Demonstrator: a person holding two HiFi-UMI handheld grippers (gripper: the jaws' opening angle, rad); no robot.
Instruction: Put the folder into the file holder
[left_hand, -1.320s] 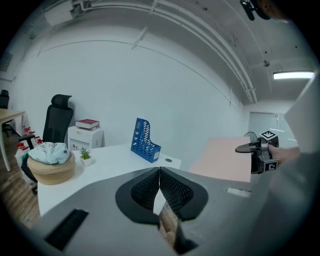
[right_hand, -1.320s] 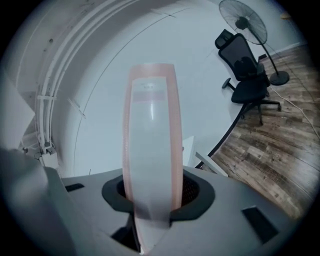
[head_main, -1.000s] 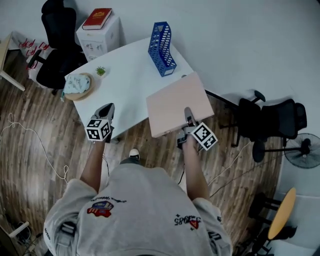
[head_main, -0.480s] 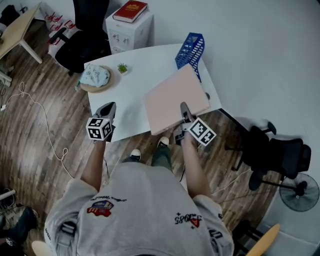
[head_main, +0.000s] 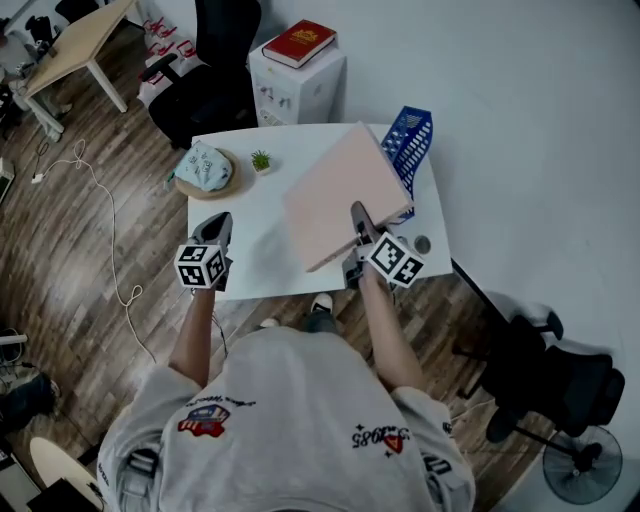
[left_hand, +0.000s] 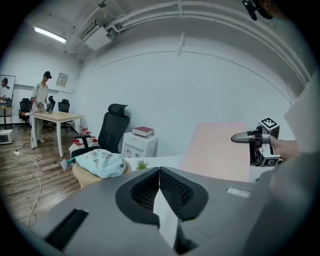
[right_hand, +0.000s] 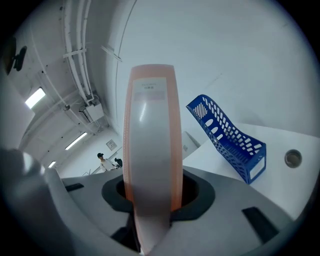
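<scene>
A pink folder (head_main: 338, 195) hangs tilted over the white table (head_main: 250, 265), my right gripper (head_main: 357, 216) shut on its near edge. In the right gripper view the folder's spine (right_hand: 150, 135) stands upright between the jaws. The blue mesh file holder (head_main: 410, 150) stands at the table's far right corner, just behind the folder's far edge; in the right gripper view the file holder (right_hand: 227, 142) lies to the right of the folder. My left gripper (head_main: 214, 230) hovers over the table's near left edge, and its jaws (left_hand: 159, 172) are shut with nothing between them. The left gripper view shows the folder (left_hand: 217, 150) and right gripper (left_hand: 250, 136).
A round basket with a pale cloth (head_main: 207, 170) and a small plant (head_main: 261, 160) sit at the table's far left. A cable grommet (head_main: 421, 243) is near the right edge. Behind stand a white cabinet with a red book (head_main: 300, 45) and a black chair (head_main: 215, 80). A person (left_hand: 40, 107) stands far off.
My right gripper has carried the folder across the table toward the blue file holder, and its far edge now reaches the holder. The left gripper has come over the table's near edge.
</scene>
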